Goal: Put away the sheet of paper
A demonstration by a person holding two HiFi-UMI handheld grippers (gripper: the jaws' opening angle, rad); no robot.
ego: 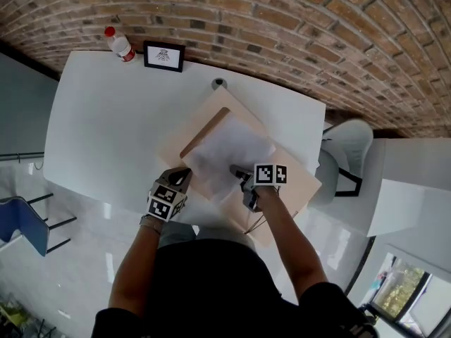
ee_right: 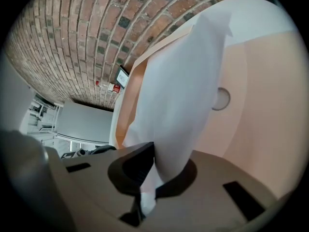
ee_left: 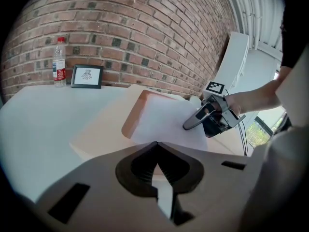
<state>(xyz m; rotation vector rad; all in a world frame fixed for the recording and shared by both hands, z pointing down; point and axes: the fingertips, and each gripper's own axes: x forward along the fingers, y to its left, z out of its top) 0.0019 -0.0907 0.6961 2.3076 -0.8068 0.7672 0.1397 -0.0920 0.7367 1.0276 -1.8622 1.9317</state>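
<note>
A white sheet of paper lies over an open peach folder on the white table. The sheet's far end sits at the folder's raised pocket lip. My right gripper is shut on the sheet's near edge, and the paper bows up from its jaws. At the folder's near-left edge my left gripper has its jaws closed together, apparently pinching that edge.
A plastic bottle and a small framed picture stand at the table's far edge by the brick wall. A small grey round object sits beyond the folder. A white chair stands right, a blue chair left.
</note>
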